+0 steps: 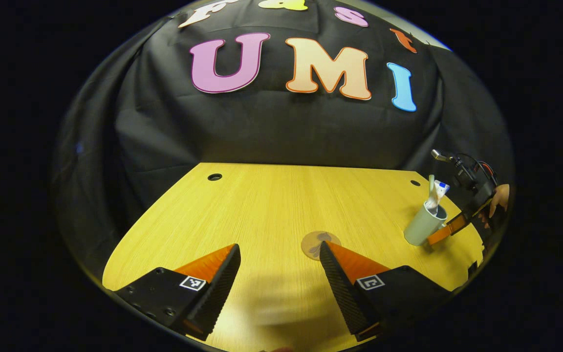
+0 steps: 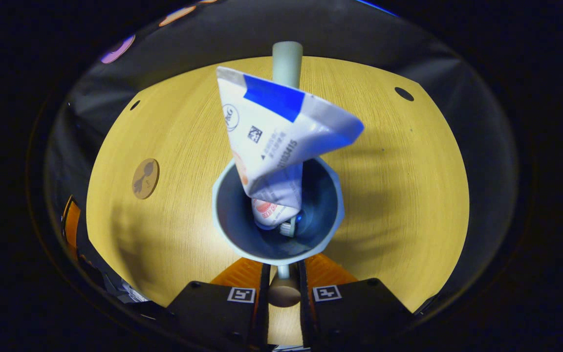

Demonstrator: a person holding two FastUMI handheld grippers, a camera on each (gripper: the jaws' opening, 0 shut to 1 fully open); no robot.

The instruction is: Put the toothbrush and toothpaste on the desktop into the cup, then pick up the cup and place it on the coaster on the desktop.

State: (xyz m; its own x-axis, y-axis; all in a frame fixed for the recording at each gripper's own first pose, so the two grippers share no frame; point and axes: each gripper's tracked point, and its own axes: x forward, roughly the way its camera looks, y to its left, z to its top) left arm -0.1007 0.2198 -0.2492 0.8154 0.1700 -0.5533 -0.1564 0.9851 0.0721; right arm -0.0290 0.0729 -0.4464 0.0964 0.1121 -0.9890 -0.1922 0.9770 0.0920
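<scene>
A pale cup (image 2: 267, 249) sits right in front of my right gripper (image 2: 282, 268), whose fingers are shut on the cup's handle (image 2: 284, 289). A white and blue toothpaste tube (image 2: 274, 132) and a toothbrush (image 2: 287, 61) stand in the cup. In the left gripper view the cup (image 1: 422, 226) leans over the table's right side, with the right gripper (image 1: 450, 229) at its side. A round brown coaster (image 1: 313, 240) lies on the wood just ahead of my left gripper (image 1: 279, 247), which is open and holds nothing. The coaster (image 2: 145, 178) is left of the cup in the right gripper view.
The yellow wooden tabletop (image 1: 271, 205) has small cable holes at the back left (image 1: 214, 177) and back right (image 1: 415, 183). Black cloth hangs behind it. A hand (image 1: 499, 198) holds the right gripper at the table's right edge.
</scene>
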